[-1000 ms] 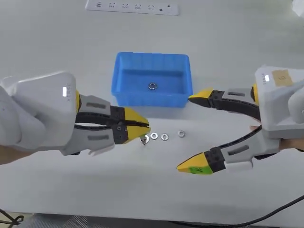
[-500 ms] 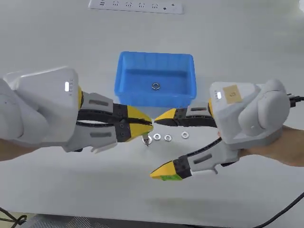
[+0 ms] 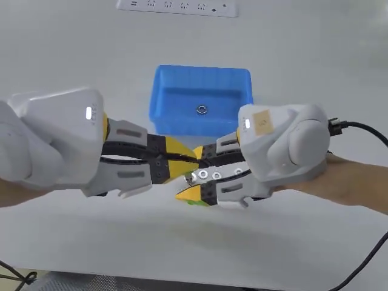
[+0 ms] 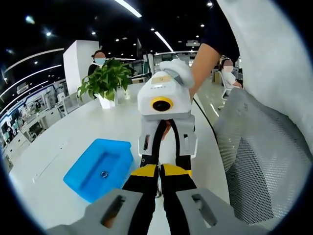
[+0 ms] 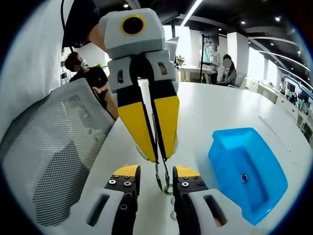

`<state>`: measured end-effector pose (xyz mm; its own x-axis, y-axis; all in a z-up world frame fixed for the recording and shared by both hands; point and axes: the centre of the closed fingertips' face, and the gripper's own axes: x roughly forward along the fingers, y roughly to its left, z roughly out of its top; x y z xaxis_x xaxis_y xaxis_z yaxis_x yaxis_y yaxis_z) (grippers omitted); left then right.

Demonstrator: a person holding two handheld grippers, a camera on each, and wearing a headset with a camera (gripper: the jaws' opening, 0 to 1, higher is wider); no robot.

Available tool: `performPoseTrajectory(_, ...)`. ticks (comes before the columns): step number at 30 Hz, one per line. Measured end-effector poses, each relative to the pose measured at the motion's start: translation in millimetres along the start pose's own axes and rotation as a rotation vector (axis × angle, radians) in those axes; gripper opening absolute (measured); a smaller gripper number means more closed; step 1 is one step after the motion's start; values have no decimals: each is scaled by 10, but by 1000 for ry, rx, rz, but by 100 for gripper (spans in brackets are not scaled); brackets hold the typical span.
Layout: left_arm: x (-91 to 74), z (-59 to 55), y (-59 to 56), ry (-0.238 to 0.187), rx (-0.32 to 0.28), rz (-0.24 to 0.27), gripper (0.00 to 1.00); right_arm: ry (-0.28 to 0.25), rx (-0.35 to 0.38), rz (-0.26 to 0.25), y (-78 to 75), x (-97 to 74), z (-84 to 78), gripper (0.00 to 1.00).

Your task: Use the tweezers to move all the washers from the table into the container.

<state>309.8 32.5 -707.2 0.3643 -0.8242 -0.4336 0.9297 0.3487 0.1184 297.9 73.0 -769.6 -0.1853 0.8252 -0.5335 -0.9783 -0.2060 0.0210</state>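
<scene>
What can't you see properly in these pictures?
Right gripper view: whether the tweezers hold a washer; too small to tell.
Head view: the tips of the tweezers, behind the yellow jaws of the left gripper.
Head view: how many washers lie on the table; the right gripper covers part of the row.

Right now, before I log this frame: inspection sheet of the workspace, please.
Surface: white table, matte, no spills seen.
Job's things: blue container with one washer inside; loose washers in a row on the table in front of it; tweezers.
Clutter: power strip at the far edge.
Grippers: left tool shut on the tweezers, tips down by the loose washers; right tool open, jaws either side of the tweezers' tips.
Cables: black cable from the right tool's rear.
Surroundings: open office, potted plant, mesh chair, people further off.
</scene>
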Motion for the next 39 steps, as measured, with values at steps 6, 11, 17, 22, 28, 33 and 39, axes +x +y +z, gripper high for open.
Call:
performPoseTrajectory(6,-14,-10,-3,3,-2,0,6,23,-28,2,7,19,-34,19)
performPoseTrajectory(11,-12,-3,-40,2,-2,-4,6,24,-33,-7,-26,14,-36,14)
performPoseTrajectory(17,15,10,-36,-5,-10,3,6,45,-71,-8,-30,34,-67,11)
performPoseTrajectory(22,39,18,-24,-9,-15,5,6,57,-78,-15,-41,14,-84,12)
performPoseTrajectory(28,73,32,-27,-12,-16,3,6,84,-86,-16,-42,-26,-134,13)
performPoseTrajectory(33,92,35,-19,-10,-14,-3,6,80,-90,-20,-48,-31,-144,12)
performPoseTrajectory(39,97,30,-1,-6,-13,-6,6,84,-102,-14,-54,-40,-154,10)
